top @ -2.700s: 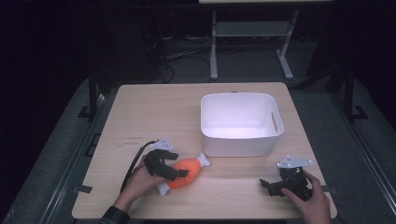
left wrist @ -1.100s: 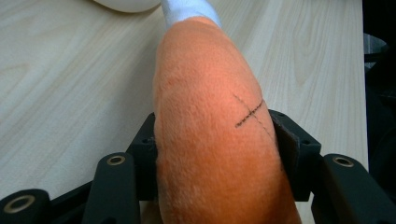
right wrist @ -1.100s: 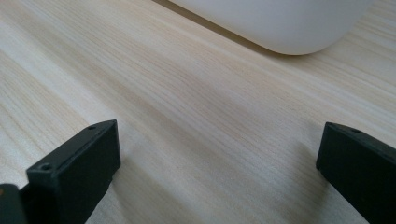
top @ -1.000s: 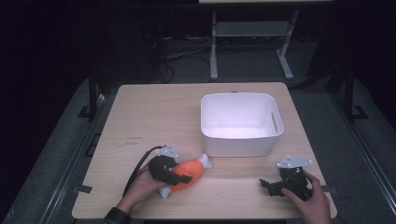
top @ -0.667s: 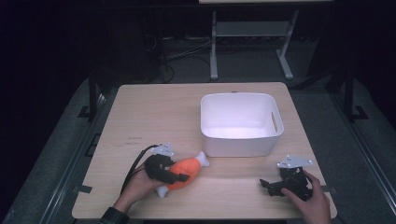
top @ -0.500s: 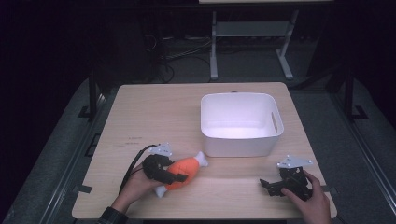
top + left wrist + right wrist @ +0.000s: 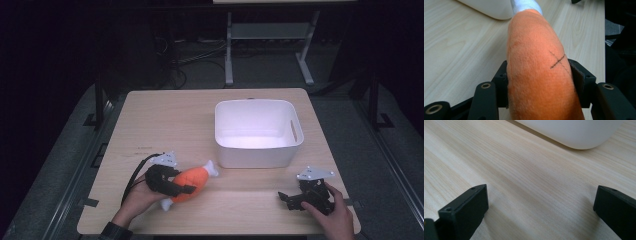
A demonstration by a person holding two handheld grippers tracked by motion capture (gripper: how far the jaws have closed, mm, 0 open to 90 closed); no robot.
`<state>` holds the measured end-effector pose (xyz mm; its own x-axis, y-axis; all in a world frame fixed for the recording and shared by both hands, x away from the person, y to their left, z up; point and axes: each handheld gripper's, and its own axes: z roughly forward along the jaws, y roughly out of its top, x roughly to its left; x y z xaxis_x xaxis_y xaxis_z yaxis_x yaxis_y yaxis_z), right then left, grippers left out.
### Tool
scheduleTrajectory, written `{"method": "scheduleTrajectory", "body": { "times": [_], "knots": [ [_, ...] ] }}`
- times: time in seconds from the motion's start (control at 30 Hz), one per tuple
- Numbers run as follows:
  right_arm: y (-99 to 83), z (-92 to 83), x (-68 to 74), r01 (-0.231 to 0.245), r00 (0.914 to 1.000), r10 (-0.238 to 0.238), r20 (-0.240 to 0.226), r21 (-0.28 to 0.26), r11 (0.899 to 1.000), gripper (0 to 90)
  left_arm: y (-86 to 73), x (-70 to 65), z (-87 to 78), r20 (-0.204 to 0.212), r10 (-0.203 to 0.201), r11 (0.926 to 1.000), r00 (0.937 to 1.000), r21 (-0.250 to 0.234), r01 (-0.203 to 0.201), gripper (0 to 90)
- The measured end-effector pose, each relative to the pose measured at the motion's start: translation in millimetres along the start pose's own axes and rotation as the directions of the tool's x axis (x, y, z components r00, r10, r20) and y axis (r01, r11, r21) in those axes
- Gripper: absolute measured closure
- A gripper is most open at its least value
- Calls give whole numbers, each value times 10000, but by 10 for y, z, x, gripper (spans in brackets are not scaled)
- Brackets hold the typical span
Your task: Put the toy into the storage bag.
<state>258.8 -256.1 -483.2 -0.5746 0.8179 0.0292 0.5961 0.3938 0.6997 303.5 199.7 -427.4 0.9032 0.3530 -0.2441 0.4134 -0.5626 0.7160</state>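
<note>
My left gripper (image 7: 172, 184) is clamped on the orange plush toy (image 7: 191, 182); in the left gripper view both jaws press into its flanks, the fabric bulging past them. The toy (image 7: 536, 75) lies near the front-left of the table (image 7: 165, 115), white-tipped end pointing toward the white bin (image 7: 258, 132). I can't tell whether it has left the wood or rests on it.

Status as I judge it: the grasp looks done. What's left is the lift, the carry to the right and the drop in the bin. The bin's inside looks bare, so nothing has been delivered yet.

In the way: the bin's near wall. The toy's white tip sits just beside the front-left corner, so I'd need to rise above the rim before moving across. Otherwise the path over the table is open.

My right gripper (image 7: 299, 198) sits at the front-right, in front of the bin's right corner, well apart from the toy. Its jaws stand wide with bare wood between them, gripping nothing. In the right gripper view the bin's rounded corner (image 7: 576, 132) is just ahead.

Behind the table: a metal stand (image 7: 267, 35) and cables on the dark floor, out of play.
</note>
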Motion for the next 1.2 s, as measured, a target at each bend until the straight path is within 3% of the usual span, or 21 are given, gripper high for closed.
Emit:
{"method": "scheduleTrajectory", "body": {
  "times": [0.67, 1.2],
  "knots": [
    [0, 0, 0, 0, 10000, 0, -1, 1, 10000, 0, 148, -31, -171, 171, 462, 9988, 9988, -181, -459, 438],
    [0, 0, 0, -3, 10000, 3, 0, 1, 10000, 0, 382, -36, -307, 203, 988, 9949, 9949, -223, -983, 438]
  ]
}}
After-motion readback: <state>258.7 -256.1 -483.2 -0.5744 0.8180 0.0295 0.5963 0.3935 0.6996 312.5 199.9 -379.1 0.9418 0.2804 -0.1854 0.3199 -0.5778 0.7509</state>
